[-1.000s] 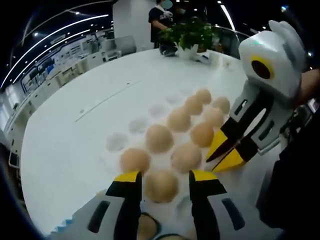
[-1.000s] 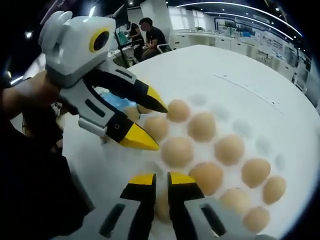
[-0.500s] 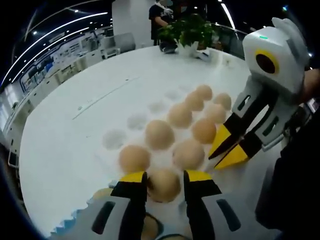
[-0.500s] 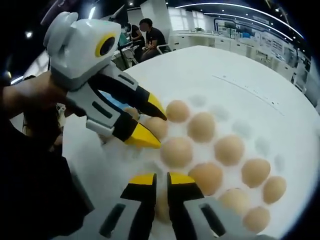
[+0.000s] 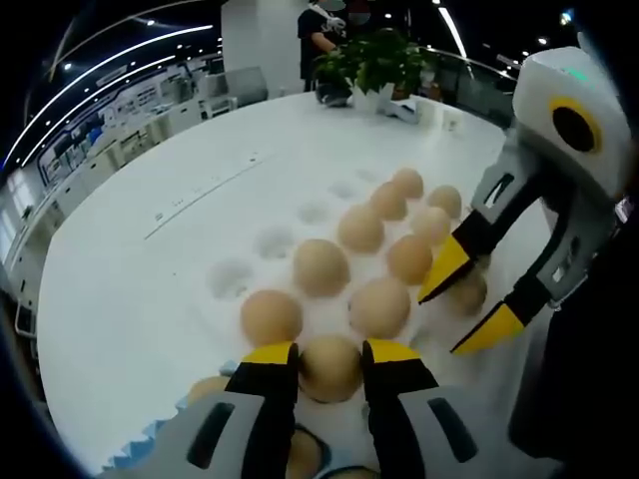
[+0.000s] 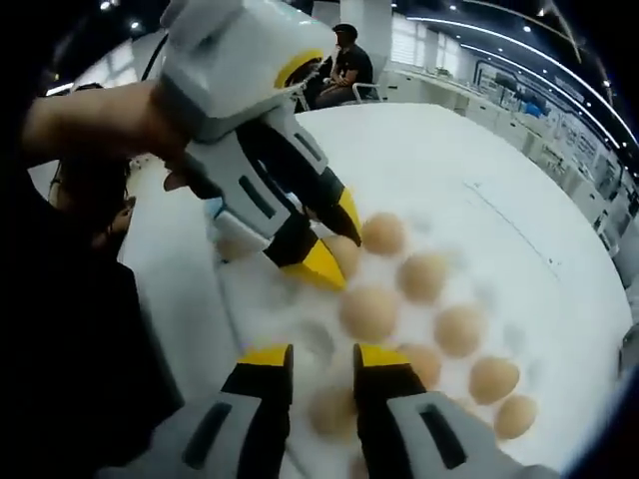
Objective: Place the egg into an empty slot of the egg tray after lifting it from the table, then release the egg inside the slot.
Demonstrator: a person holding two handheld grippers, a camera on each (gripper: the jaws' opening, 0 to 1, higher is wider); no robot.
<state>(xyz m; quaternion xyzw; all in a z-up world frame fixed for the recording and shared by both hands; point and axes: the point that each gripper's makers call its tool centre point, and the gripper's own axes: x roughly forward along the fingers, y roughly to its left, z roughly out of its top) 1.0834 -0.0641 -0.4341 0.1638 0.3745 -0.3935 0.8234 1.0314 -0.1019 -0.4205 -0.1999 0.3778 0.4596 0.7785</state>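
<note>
A white egg tray [image 5: 270,242] lies on the white table, with several tan eggs in it and a few empty slots on its left side. In the left gripper view, my left gripper [image 5: 327,353] is shut on the nearest egg [image 5: 329,369] in the tray's front row, its yellow tips touching both sides. My right gripper [image 5: 467,299] comes in from the right, open, with another egg [image 5: 467,291] between its tips. In the right gripper view, the right gripper [image 6: 321,359] stands open over that egg [image 6: 334,411]. The left gripper [image 6: 334,242] hangs just beyond it above the tray [image 6: 305,339].
The round white table [image 5: 150,150] stretches far to the left and back. A potted plant [image 5: 374,65] stands at its far edge, with a person behind it. A seated person [image 6: 349,70] is in the background. A hand [image 6: 90,130] holds the left gripper. Something blue [image 6: 215,210] lies beside the tray.
My right gripper's jaws have spread from nearly shut to open around an egg. My left gripper's jaws have closed in onto the front egg. The right gripper view has risen and tilted.
</note>
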